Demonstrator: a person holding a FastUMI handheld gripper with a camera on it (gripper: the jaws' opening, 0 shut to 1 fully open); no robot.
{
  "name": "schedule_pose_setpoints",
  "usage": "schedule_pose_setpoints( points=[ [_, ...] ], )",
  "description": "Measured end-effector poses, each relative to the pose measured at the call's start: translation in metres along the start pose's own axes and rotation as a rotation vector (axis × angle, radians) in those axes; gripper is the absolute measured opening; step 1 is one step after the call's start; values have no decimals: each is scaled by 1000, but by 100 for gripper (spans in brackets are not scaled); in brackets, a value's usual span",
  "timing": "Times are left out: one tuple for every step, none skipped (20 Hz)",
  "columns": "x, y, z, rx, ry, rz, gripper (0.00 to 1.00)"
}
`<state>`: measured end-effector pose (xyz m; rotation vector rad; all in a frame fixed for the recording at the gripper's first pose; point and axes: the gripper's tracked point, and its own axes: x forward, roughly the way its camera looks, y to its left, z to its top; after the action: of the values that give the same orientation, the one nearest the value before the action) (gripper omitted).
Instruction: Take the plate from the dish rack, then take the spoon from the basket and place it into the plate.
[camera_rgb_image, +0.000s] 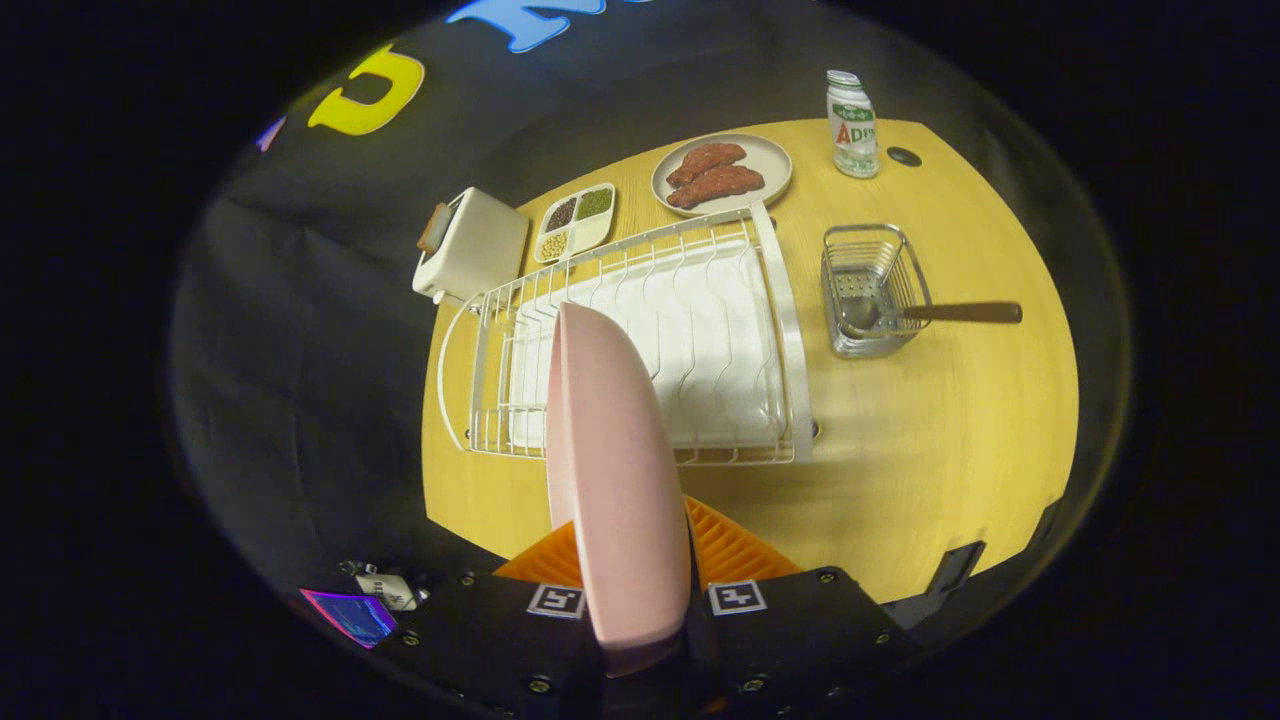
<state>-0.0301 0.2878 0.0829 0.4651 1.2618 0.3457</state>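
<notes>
Gripper view: you hold the one pink plate (612, 470) on edge, your two orange fingers (738, 548) closed on its near rim, one on each face. It hangs above the near end of the white rack (790, 340), now bare of dishes, so the plate looks to be out and carried edge-on for clearance. To the right, one wire basket (868, 290) keeps the single spoon (900, 314), bowl inside and handle jutting right, likely your next pick. Far off on the worktop (950, 430) sit one bottle (853, 125), one dish of meat (721, 172), one tray (577, 220) and one toaster (472, 246).
</notes>
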Motion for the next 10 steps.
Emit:
schedule_pose_setpoints(
  points=[
    [4,2,-10,27,2,36,30],
    [8,3,-20,46,4,68,30],
    [15,3,-31,59,9,92,30],
    [22,2,-41,75,8,113,29],
    [27,2,-51,92,11,140,30],
    [33,3,-62,116,19,165,29],
    [40,2,-70,139,25,189,29],
    [46,1,-78,159,31,202,29],
    [51,-1,-85,170,34,206,29],
    [55,-3,-94,170,36,208,30]
  ],
)
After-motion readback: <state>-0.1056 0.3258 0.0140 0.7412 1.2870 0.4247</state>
